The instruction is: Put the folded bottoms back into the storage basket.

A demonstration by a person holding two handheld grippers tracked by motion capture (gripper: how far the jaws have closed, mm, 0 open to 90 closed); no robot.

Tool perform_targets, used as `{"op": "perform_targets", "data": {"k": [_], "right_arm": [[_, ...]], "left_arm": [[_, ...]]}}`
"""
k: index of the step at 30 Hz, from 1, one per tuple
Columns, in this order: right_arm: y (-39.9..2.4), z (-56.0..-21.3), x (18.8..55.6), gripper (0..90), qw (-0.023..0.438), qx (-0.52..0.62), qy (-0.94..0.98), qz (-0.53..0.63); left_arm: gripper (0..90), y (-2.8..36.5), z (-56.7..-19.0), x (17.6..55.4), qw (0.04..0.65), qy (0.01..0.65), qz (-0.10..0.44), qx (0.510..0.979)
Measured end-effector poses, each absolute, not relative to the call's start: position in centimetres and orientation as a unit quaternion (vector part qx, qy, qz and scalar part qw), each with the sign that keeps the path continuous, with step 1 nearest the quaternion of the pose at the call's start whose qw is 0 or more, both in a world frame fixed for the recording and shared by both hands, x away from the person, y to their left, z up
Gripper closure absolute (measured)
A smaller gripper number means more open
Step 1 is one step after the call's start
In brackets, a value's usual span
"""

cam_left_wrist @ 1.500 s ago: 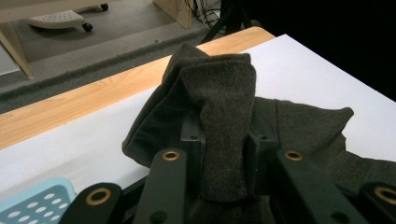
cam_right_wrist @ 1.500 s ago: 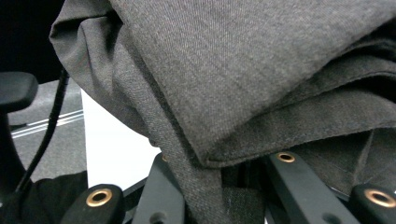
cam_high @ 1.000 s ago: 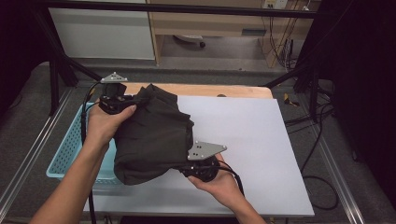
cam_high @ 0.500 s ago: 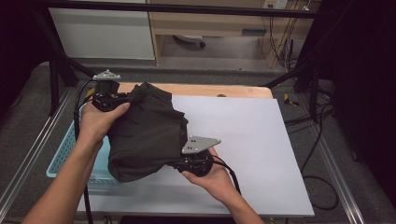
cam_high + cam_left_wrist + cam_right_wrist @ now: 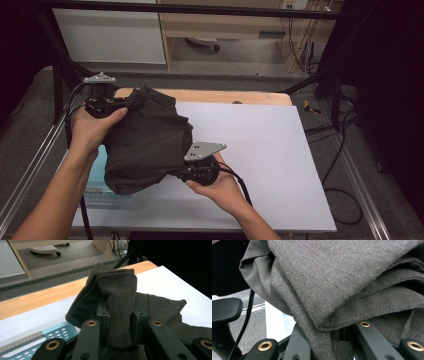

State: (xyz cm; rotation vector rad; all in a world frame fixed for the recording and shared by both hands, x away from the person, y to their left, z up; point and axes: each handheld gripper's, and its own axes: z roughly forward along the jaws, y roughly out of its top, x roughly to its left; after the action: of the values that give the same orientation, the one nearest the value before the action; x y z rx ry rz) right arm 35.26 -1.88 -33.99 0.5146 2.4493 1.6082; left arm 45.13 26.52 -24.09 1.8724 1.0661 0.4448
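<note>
High view: I hold the dark garment (image 5: 147,142) above the counter's (image 5: 260,150) left edge, over the blue basket (image 5: 102,167), contents hidden | Left gripper view: left hand-held gripper (image 5: 121,322) clamped on a garment fold; basket corner (image 5: 58,331) bare | Right gripper view: right hand-held gripper (image 5: 332,340) pinching the garment's edge (image 5: 342,290).

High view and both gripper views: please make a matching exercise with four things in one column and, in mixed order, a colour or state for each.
Things:
1. cloth
2. basket
3. left gripper
4. table's far edge

Descriptions:
a. bare wood
b. light blue, with holes
c. dark grey, held at two ends
d. shut on a fold of fabric

Pairs: 1-c, 2-b, 3-d, 4-a
</note>
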Motion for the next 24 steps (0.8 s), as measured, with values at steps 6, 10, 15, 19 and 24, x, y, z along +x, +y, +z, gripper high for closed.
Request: {"op": "perform_targets", "data": {"k": [6, 10, 15, 19, 24], "right_arm": [[-0.5, -33.3, 35.6, 76.4, 0.080, 0.168, 0.824, 0.535], [0.4, -32.9, 35.8, 76.3, 0.078, 0.164, 0.830, 0.528], [1.3, -32.4, 35.8, 76.3, 0.076, 0.158, 0.833, 0.525], [2.0, -31.8, 35.9, 76.3, 0.064, 0.157, 0.832, 0.529], [3.2, -32.2, 36.3, 76.3, 0.063, 0.153, 0.837, 0.522]], "left_arm": [[72.4, 28.1, -23.9, 45.3, 0.456, 0.436, 0.179, 0.755], [72.4, 29.1, -24.1, 45.4, 0.460, 0.439, 0.174, 0.752], [72.4, 30.2, -23.8, 45.2, 0.470, 0.443, 0.170, 0.745], [72.4, 30.9, -23.6, 45.2, 0.463, 0.444, 0.174, 0.747], [72.4, 32.0, -24.1, 45.3, 0.460, 0.445, 0.177, 0.748]]}}
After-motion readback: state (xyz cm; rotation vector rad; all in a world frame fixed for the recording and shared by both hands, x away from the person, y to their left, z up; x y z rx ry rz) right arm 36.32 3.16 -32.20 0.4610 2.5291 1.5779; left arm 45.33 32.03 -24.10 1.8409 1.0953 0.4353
